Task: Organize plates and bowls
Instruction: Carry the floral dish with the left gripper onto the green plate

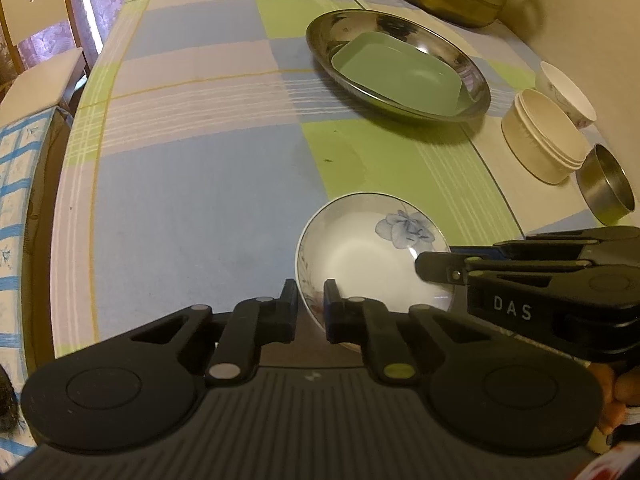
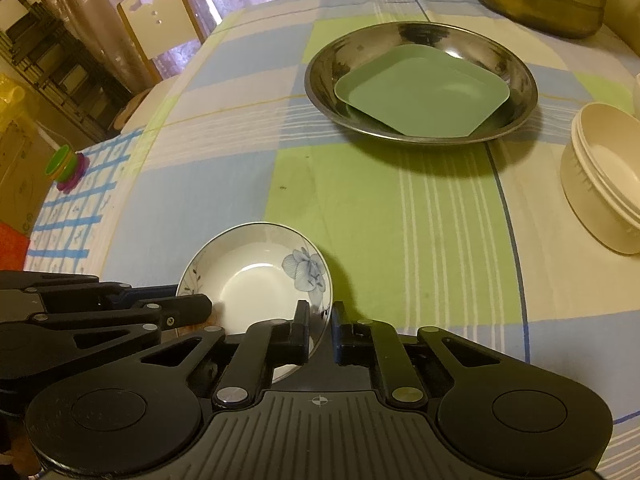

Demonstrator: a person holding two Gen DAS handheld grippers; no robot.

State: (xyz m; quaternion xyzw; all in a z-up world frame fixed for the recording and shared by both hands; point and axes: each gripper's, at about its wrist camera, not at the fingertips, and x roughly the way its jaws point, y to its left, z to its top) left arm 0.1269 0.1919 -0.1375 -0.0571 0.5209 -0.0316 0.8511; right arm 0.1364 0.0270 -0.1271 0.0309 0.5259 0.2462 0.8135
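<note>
Now | your left gripper (image 1: 311, 306) jaws clamp the near rim of the white blue-flowered ceramic bowl (image 1: 372, 256) | your right gripper (image 2: 321, 330) jaws pinch its opposite rim | green square plate (image 2: 422, 90) sits in the round steel dish (image 2: 324, 64) well beyond the jaws, on the worktop.

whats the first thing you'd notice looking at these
Both grippers pinch one white flowered bowl near the table's front edge: the left gripper on its near-left rim, the right gripper on the opposite rim. Behind it, a green square plate lies inside a big steel dish; stacked cream bowls stand further right.
</note>
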